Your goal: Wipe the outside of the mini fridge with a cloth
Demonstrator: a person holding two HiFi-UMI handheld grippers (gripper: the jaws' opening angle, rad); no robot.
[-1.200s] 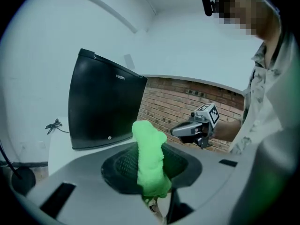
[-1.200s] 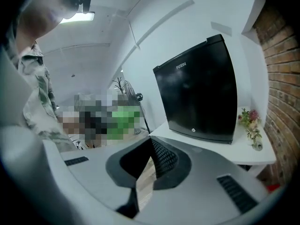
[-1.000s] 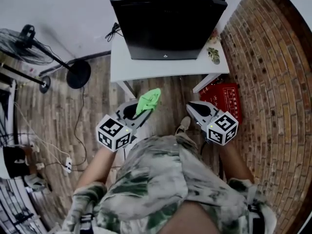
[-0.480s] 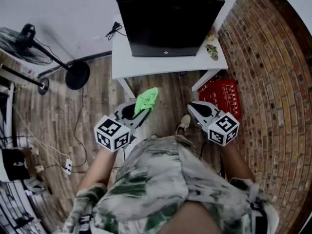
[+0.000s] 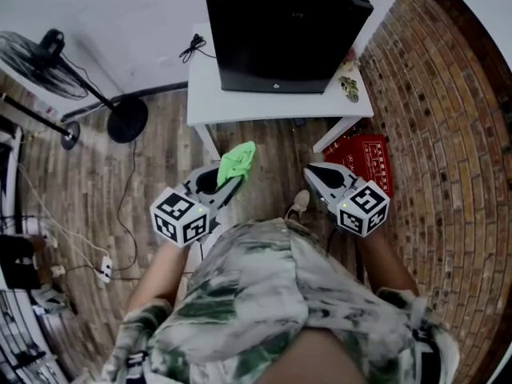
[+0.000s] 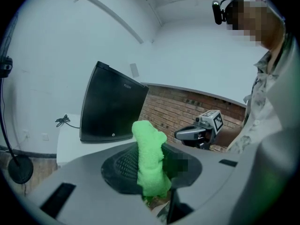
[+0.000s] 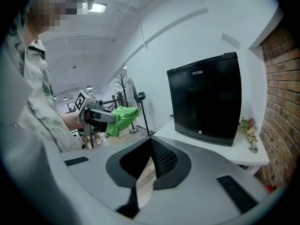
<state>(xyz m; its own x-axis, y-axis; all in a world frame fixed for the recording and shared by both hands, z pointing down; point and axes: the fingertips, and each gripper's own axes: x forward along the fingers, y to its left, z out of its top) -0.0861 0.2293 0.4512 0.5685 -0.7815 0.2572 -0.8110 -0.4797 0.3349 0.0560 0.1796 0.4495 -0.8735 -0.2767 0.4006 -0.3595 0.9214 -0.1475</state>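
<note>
The black mini fridge (image 5: 288, 30) stands on a low white table (image 5: 264, 106) ahead of me, door shut; it also shows in the left gripper view as the fridge (image 6: 110, 109) and in the right gripper view as the fridge (image 7: 206, 100). My left gripper (image 5: 228, 184) is shut on a bright green cloth (image 5: 238, 162), which sticks up between its jaws as the cloth (image 6: 150, 158). It hovers over the wooden floor, short of the table. My right gripper (image 5: 318, 174) is level with it on the right, its jaws together at the tips (image 7: 151, 146) and holding nothing.
A standing fan (image 5: 48, 58) and its round base (image 5: 128, 121) are at the left. A red box (image 5: 364, 157) lies on the floor by the brick wall (image 5: 448, 134). A small flower ornament (image 5: 350, 86) and a cable (image 5: 194, 48) sit on the table. A power strip (image 5: 104, 269) lies on the floor at the left.
The head view has swung a little, so fridge and table sit further right in the frame. Both grippers keep nearly the same pose; the cloth stays in the left one.
</note>
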